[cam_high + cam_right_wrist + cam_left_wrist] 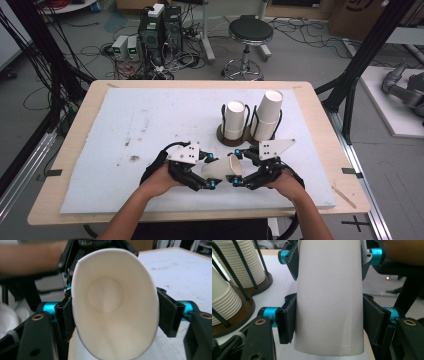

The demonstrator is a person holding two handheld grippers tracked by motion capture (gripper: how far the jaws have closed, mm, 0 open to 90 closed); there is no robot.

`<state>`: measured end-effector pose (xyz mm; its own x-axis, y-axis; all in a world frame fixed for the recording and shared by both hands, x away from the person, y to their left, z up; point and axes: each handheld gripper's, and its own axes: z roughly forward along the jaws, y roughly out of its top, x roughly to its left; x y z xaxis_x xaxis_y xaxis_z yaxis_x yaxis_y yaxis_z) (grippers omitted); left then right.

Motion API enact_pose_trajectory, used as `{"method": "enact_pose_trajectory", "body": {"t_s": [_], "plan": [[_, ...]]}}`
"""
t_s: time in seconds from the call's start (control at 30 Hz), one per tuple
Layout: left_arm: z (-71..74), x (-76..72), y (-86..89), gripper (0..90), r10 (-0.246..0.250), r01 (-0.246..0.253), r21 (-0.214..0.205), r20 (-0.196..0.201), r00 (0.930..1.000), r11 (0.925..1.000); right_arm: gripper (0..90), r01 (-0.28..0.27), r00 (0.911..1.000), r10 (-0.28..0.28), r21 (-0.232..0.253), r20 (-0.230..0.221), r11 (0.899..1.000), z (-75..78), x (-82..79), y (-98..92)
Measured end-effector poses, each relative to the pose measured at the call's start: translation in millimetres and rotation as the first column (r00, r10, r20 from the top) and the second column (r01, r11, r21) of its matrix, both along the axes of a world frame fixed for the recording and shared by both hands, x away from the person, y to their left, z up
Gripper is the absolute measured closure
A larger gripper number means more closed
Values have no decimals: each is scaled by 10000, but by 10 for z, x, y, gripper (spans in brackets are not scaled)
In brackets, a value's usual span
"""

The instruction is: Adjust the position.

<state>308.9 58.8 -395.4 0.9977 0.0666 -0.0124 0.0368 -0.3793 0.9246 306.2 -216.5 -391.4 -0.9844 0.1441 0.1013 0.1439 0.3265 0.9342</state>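
Both forearms come in low in the high view, each hand carrying tongs that meet over one paper cup (223, 169) lying on its side between them, above the white mat (125, 150). Left gripper (212, 172) is clamped on the cup's narrow base end; in the left gripper view its black pads (287, 322) press flat on the cup (329, 300) wall at either side. Right gripper (239, 167) is closed on the wide mouth end, and in the right gripper view the rim (115, 305) is squeezed into an oval between the jaws, the round bottom visible deep inside. So the cup's long axis runs level from one pair of tongs straight to the other, mouth toward the right hand, base toward the left, and neither hand is nearer than the other. Whatever comes next, I judge, turns on that shared axis: pulling apart along it would separate nested cups, if there are two. Beyond the tongs, on the far side, two cup stacks (252, 120) stand in a wire rack (223, 136).
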Motion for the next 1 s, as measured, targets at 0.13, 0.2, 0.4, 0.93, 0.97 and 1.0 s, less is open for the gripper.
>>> {"method": "enact_pose_trajectory", "body": {"t_s": [0.13, 0.2, 0.4, 0.93, 0.97, 1.0], "plan": [[-30, 31, 32, 359, 298, -331, -810, -416, 9987, 9962, 209, 523, 9985, -511, 626, -206, 9967, 14, 11, -21], [-43, 35, 41, 359, 365, -430, -1133, -589, 9976, 9926, 209, 672, 9976, -657, 808, -218, 9945, 23, 12, -37], [-54, 40, 30, 359, 323, -415, -1410, -665, 9973, 9891, 254, 682, 9973, -650, 1096, -329, 9916, 31, 32, -65], [6, -26, -92, 289, 786, -803, 355, 476, 9958, 9961, 318, 493, 9983, -488, -159, 308, 9987, 36, 9, -2], [9, -25, -96, 291, 755, -775, 411, 493, 9959, 9961, 319, 461, 9985, -455, -192, 315, 9988, 35, 11, 3], [8, -21, -99, 298, 665, -689, 486, 489, 9966, 9964, 320, 459, 9985, -452, -210, 323, 9987, 33, 12, 6]]}}
